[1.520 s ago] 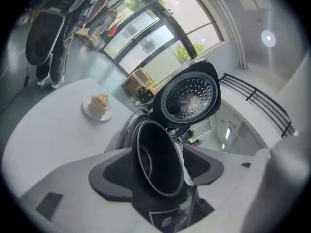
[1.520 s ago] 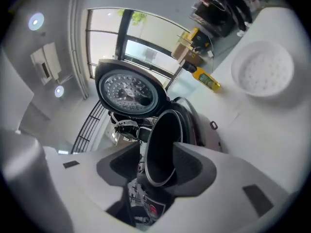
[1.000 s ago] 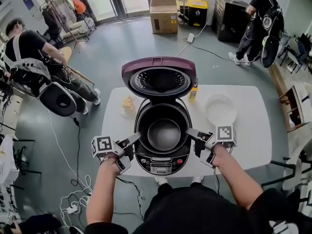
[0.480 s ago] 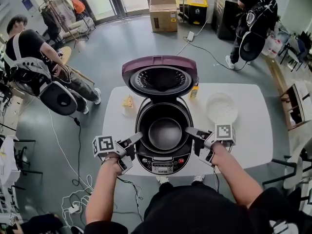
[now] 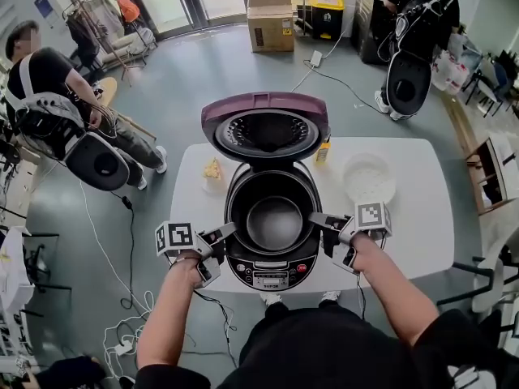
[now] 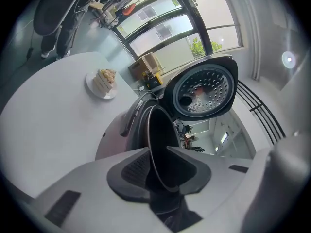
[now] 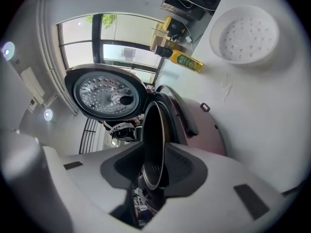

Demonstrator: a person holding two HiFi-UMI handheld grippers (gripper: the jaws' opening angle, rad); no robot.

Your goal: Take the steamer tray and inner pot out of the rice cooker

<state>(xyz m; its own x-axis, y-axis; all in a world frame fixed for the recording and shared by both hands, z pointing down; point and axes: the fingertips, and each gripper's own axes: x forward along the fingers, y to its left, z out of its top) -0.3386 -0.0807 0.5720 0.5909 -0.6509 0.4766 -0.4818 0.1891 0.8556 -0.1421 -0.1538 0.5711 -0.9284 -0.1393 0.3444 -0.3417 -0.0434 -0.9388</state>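
Both left tool (image 5: 225,232) and right tool (image 5: 319,220) were closing on the inner pot (image 5: 274,222) rim; level lift seemed next.

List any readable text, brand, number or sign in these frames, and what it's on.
No text reads with certainty in any view.
Rice cooker control panel: button captions and a brand line, too small to read.
Cardboard box: side labels, blurred.
Yellow bottle: label print, too small.
Blue wall sign: unreadable.
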